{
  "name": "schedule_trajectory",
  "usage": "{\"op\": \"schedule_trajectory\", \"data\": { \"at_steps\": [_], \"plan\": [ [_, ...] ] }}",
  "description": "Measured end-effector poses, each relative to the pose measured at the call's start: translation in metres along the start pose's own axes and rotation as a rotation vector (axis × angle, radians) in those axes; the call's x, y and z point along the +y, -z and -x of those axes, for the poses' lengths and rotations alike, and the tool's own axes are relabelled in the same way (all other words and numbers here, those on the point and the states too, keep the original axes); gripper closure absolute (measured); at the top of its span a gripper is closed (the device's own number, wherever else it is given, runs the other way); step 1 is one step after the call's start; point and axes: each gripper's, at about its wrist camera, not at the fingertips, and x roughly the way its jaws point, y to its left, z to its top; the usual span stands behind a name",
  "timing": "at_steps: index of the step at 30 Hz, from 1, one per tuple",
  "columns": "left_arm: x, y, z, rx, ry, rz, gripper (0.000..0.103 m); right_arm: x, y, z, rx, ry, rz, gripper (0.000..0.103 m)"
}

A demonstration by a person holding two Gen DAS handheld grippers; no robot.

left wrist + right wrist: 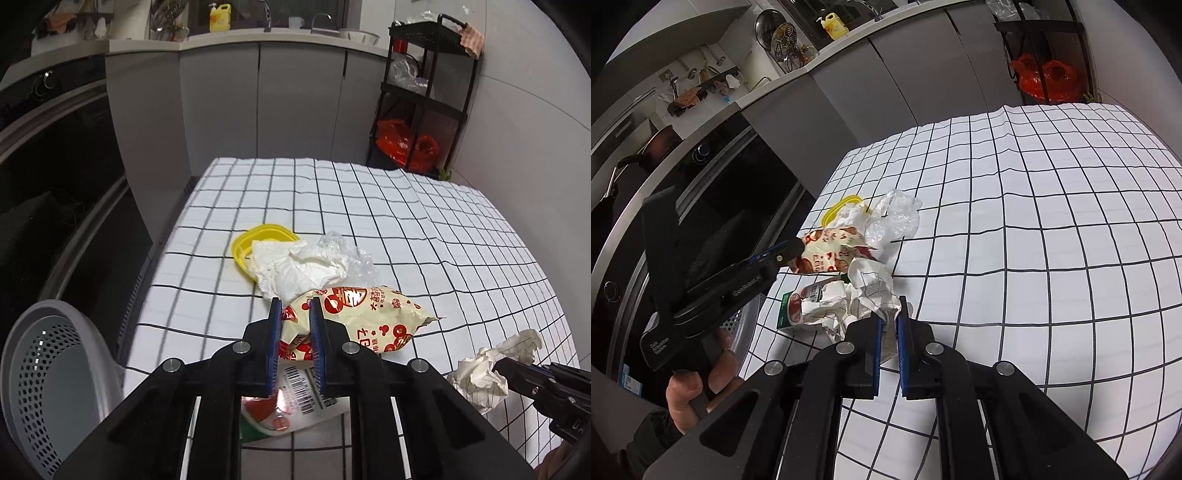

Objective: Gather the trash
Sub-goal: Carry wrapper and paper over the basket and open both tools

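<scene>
Item: left gripper (295, 317), centre of its frame. Your fingers (275, 332) were nearly closed, pinching the cream-and-red snack bag (362, 314); grey perforated bin (44, 369) stood lower left, likely its destination.

Item: right gripper (888, 332), lower centre of its frame. Your fingers (905, 343) were clamped on crumpled grid-printed paper (871, 288).

Remaining on the worktop (1034, 258): green-and-white carton (798, 306) with barcode; white tissue (291, 266) over yellow lid (243, 247); clear plastic wrap (897, 218).

Writing: red Chinese characters on the bag, not clearly legible; "Data Acquisition System" on the left gripper's body.
</scene>
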Motion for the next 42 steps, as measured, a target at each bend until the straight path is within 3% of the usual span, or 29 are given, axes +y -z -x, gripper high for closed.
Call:
{"op": "schedule_trajectory", "data": {
  "at_steps": [12,23,32,42],
  "plan": [
    [0.057,0.001,0.077,-0.079,-0.114,0.073,0.088,0.059,0.000,0.001,-0.021,-0.057,0.086,0.095],
    [0.160,0.037,0.145,-0.087,-0.314,0.133,0.088,0.168,0.011,-0.032,0.021,-0.167,0.218,0.095],
    [0.230,0.068,0.145,-0.028,-0.412,0.234,0.087,0.250,0.032,-0.092,0.103,-0.237,0.308,0.095],
    [0.285,0.092,0.125,0.055,-0.438,0.325,0.086,0.282,0.050,-0.151,0.210,-0.210,0.359,0.095]
  ]
}}
